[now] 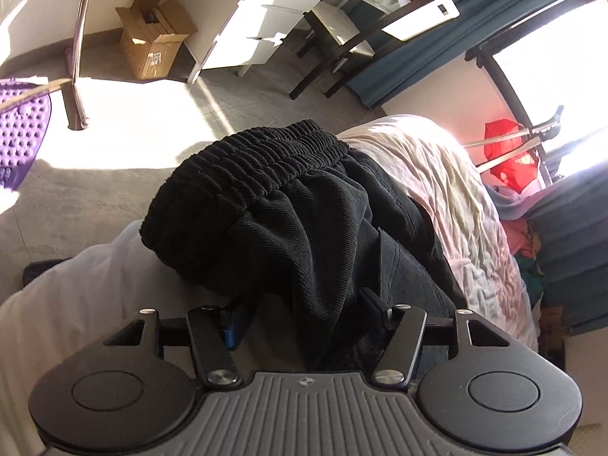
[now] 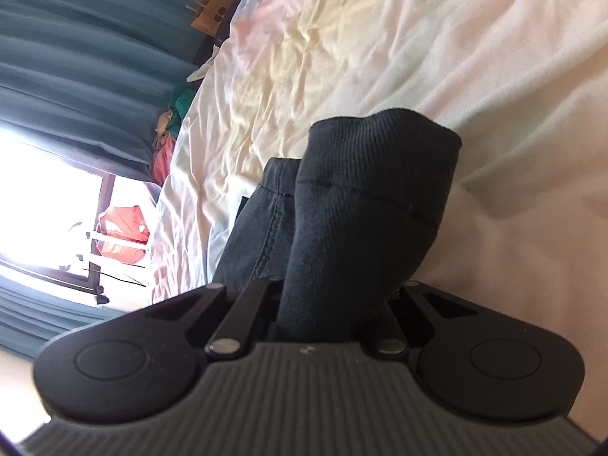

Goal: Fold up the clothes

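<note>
Black sweatpants (image 1: 304, 205) lie on a bed covered by a rumpled pale sheet (image 1: 448, 197), the largest thing in either view and the working surface for the fold. The garment is bunched rather than flat: in the left wrist view its gathered elastic waistband (image 1: 266, 155) rides up at the bed's edge, with dark cloth spilling back toward the camera. In the right wrist view a ribbed ankle cuff (image 2: 399, 155) stands up from the tool, a second leg (image 2: 262, 212) beside it.

That cuff rises because the right gripper (image 2: 334, 304) is clamped on the leg just below it — probably keeping one end fixed while the other is arranged. The left gripper (image 1: 304, 304) stands partly open; cloth drapes between its fingers (image 1: 374, 298), but the pads do not press on it, so this end looks freshly let go, to settle on the bed.
</note>
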Demonstrator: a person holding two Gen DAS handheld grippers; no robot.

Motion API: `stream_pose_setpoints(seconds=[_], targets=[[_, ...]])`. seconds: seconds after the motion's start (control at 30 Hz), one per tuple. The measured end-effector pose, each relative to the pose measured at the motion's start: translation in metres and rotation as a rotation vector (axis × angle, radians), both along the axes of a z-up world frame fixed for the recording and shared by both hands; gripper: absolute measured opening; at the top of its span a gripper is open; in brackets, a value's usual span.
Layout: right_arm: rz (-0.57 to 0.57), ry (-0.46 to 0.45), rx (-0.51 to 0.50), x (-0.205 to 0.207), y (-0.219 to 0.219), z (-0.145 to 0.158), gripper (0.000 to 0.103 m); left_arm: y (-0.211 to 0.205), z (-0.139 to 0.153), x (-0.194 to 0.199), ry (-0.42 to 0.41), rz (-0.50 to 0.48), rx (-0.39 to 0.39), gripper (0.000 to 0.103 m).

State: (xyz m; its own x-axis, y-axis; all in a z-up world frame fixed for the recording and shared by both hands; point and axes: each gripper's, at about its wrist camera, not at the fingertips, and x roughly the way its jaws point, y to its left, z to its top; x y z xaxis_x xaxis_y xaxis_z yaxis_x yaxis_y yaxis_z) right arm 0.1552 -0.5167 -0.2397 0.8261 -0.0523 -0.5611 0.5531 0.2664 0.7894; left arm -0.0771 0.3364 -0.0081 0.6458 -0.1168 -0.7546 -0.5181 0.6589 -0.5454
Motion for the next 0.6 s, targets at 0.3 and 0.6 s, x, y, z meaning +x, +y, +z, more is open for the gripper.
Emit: stream_pose_setpoints(seconds=[0.3, 0.6], targets=[[0.007, 0.103, -0.074, 0.006, 0.009, 0.005, 0.014, -0.087, 0.078, -0.010, -0.106, -0.252, 0.415, 0.077], [0.014, 0.167, -0.131, 0.003, 0.016, 0.016, 0.017, -0.269, 0.062, 0.075, -0.201, -0.697, 0.581, 0.077]])
